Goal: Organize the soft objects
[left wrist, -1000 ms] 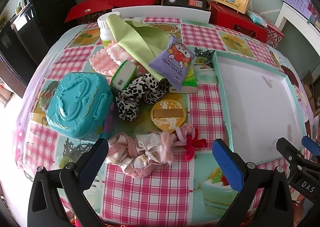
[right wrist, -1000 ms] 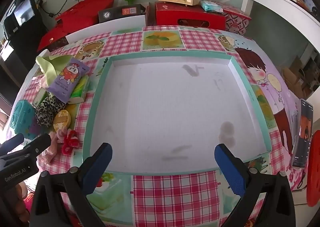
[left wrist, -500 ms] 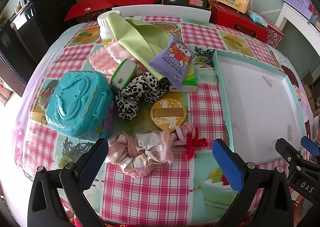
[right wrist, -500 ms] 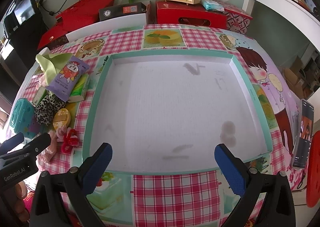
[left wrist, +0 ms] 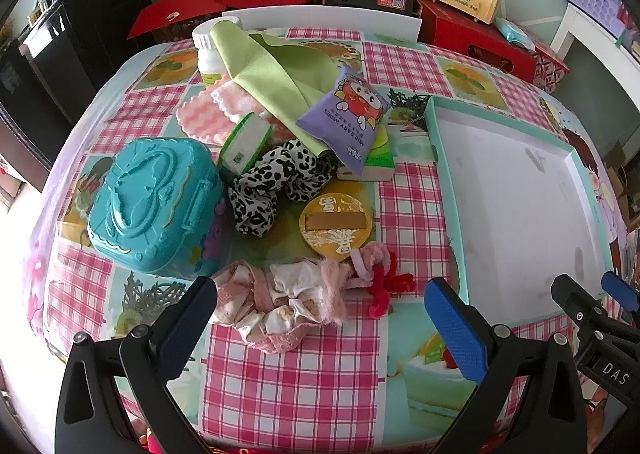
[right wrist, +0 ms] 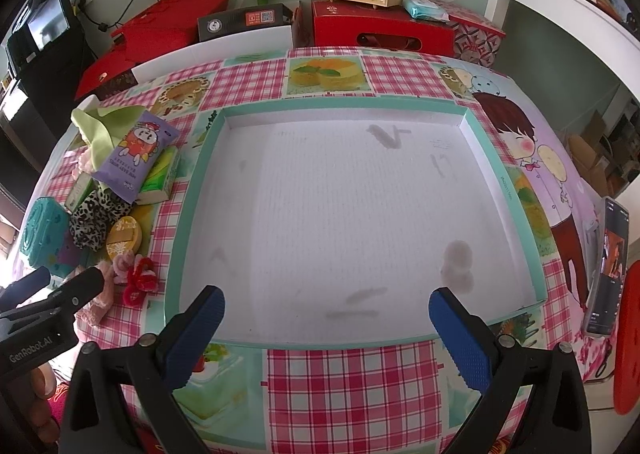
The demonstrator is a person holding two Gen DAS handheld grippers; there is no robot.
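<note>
Left claw [left wrist: 316, 318] wide, nothing held, hovering low over the checked-cloth counter [left wrist: 304, 386]. Between its two blue pads, just ahead: pale pink and cream fabric scrunchie [left wrist: 276, 304], lying flat on the counter; left pad sits right at its edge, can't tell if touching. Just right of the scrunchie, touching it: pink and red fuzzy pipe-cleaner twist [left wrist: 378, 276]. Beyond those: round yellow flat tin [left wrist: 335, 225], then black-and-white leopard-print scrunchie [left wrist: 276, 183]. Ahead-left of the claw: teal plastic carry case [left wrist: 154, 205], hard, closed. Farther ahead, in a pile: purple baby-wipes pack [left wrist: 349, 121] leaning on a green tissue pack [left wrist: 380, 157], light green cloth [left wrist: 276, 69] draped off a white bottle [left wrist: 209, 53], pink wavy sponge cloth [left wrist: 204, 117] under it, small green-and-white pack [left wrist: 245, 142] beside.

Right claw [right wrist: 326, 338] also wide, holding nothing, parked at the near rim of the shallow white tray with teal border [right wrist: 538, 274]. Tray interior ahead of that claw shows only smudges. Soft items all well left of the right claw, outside the tray. A phone [right wrist: 606, 266] lies far right of it at the counter edge.
</note>
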